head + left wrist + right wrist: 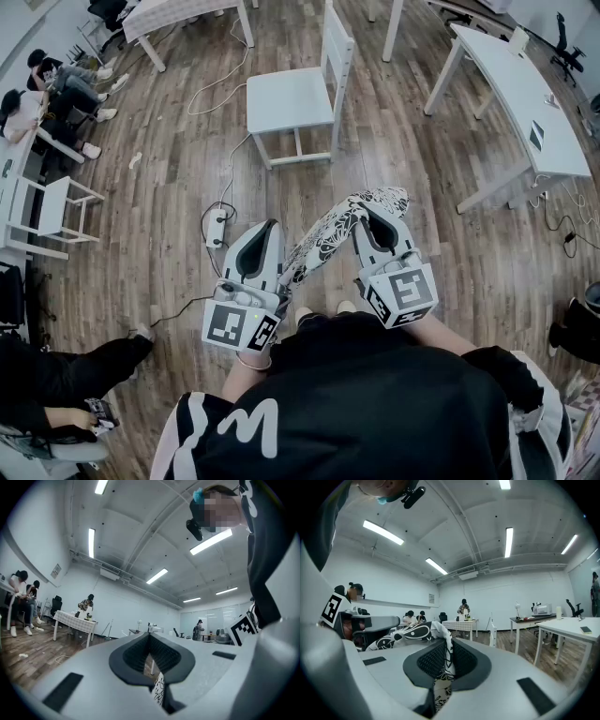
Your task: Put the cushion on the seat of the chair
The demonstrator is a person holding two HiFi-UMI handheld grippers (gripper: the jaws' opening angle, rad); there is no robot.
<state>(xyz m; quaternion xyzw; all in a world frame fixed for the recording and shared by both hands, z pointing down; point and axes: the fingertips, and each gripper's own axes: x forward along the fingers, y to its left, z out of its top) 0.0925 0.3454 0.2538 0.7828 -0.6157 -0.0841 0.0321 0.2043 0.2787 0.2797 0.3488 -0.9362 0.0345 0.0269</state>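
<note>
Mostly the cushion [330, 236] shows edge-on, and the left gripper view catches only a sliver of it. It is black-and-white patterned fabric, slung in the air between the left gripper [269, 232] and right gripper [372, 214], both clamped on it. Its length runs left to right, rising rightward, well short of the chair [289, 98].

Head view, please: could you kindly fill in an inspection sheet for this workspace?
Surface: wooden floor, no worktop under the tongs.
Job's things: white chair ahead, seat bare; patterned cushion held in the air between both tongs.
Clutter: small white scrap on the floor.
Grippers: left tongs shut on one edge of the cushion; right tongs shut on the other.
Cables: white cable and power strip on the floor before the chair.
Surroundings: white tables; seated people at left.
</note>
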